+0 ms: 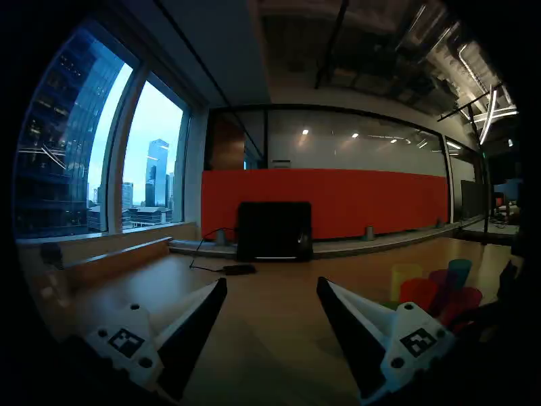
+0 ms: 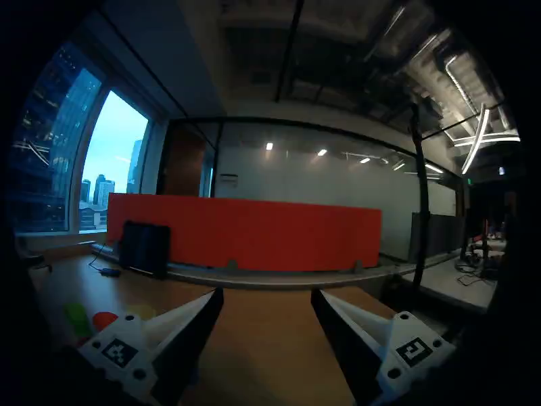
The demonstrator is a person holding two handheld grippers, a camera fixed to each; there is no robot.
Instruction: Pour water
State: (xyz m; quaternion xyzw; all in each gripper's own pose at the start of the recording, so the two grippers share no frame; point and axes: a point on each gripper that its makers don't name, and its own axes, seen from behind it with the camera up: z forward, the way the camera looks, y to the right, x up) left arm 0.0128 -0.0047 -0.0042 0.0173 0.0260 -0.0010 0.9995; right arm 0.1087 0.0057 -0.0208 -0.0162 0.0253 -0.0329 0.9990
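In the left gripper view my left gripper (image 1: 272, 287) stands open above the wooden table (image 1: 270, 325), nothing between its fingers. A cluster of coloured cups (image 1: 433, 287) stands to its right: yellow, red, purple and teal. In the right gripper view my right gripper (image 2: 267, 298) is open and empty over the same table (image 2: 270, 345). Coloured cups (image 2: 91, 317), green, red and yellow, show low at the left, partly hidden behind the left finger (image 2: 162, 342). No water container is visible.
A dark monitor (image 1: 274, 230) with a cable and small black box (image 1: 238, 269) stands at the table's far edge before an orange partition (image 1: 338, 199). Large windows (image 1: 101, 169) are to the left. Another desk (image 2: 460, 277) lies to the right.
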